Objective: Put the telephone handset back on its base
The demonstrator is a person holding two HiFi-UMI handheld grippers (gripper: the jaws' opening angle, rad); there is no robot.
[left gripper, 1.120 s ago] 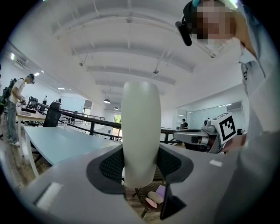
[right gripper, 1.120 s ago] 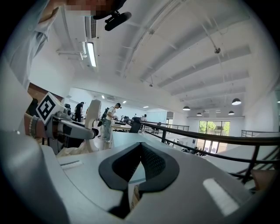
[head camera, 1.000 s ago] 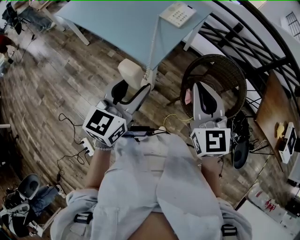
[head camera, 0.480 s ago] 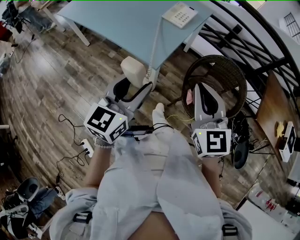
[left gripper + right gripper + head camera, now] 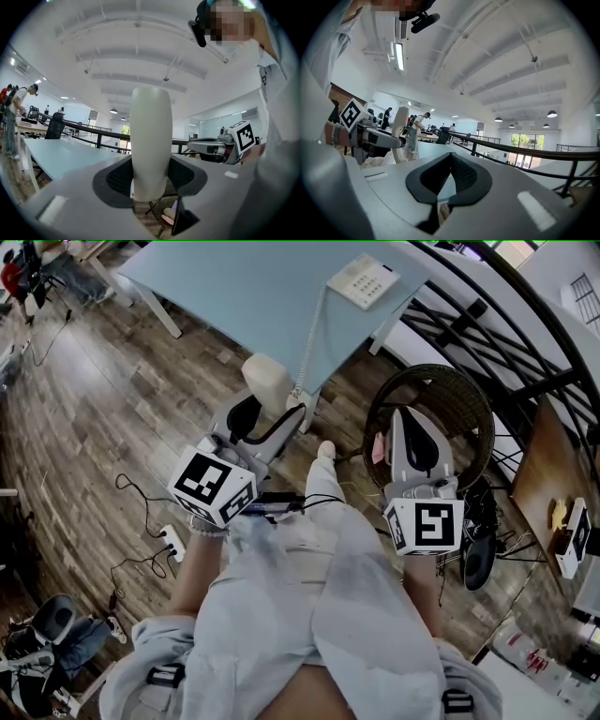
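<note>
Table [image 5: 234, 296] with telephone base [image 5: 364, 280], wood floor [image 5: 84, 427].

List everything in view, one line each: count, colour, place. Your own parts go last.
table: one, pale blue, ahead
telephone base: one, white, on the table's right end
telephone handset: one, cream, held up near the table's edge
coiled cord: one, white, running from base to handset
railing: one, black, at right
wicker seat: one, dark brown, on the floor beside the railing
power strip: one, white, on the floor at left
left gripper: one, grey, shut on the handset
right gripper: one, grey, shut, empty
trousers: light grey, bottom centre
</note>
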